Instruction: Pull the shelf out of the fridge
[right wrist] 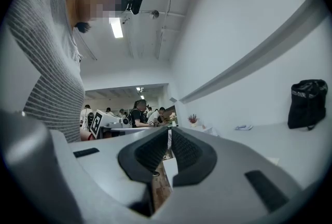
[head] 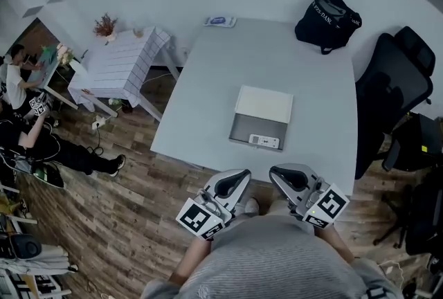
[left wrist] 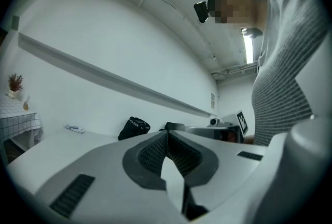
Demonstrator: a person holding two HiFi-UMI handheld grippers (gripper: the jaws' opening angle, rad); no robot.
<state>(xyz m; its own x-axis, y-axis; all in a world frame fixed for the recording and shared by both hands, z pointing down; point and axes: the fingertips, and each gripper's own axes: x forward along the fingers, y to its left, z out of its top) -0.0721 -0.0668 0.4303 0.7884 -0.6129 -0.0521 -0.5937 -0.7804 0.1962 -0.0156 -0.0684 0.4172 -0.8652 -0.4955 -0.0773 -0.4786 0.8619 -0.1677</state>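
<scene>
Fridge (head: 261,116) untouched — left gripper (head: 242,175), right gripper (head: 277,173) closed.

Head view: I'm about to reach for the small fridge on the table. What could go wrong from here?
1. The small fridge sits near the front edge of the table with nothing bracing it. A pull toward you could drag it off unless one gripper holds it.
2. The left gripper and right gripper are both shut and empty. Open one before reaching, or it will likely just shove the fridge.
</scene>
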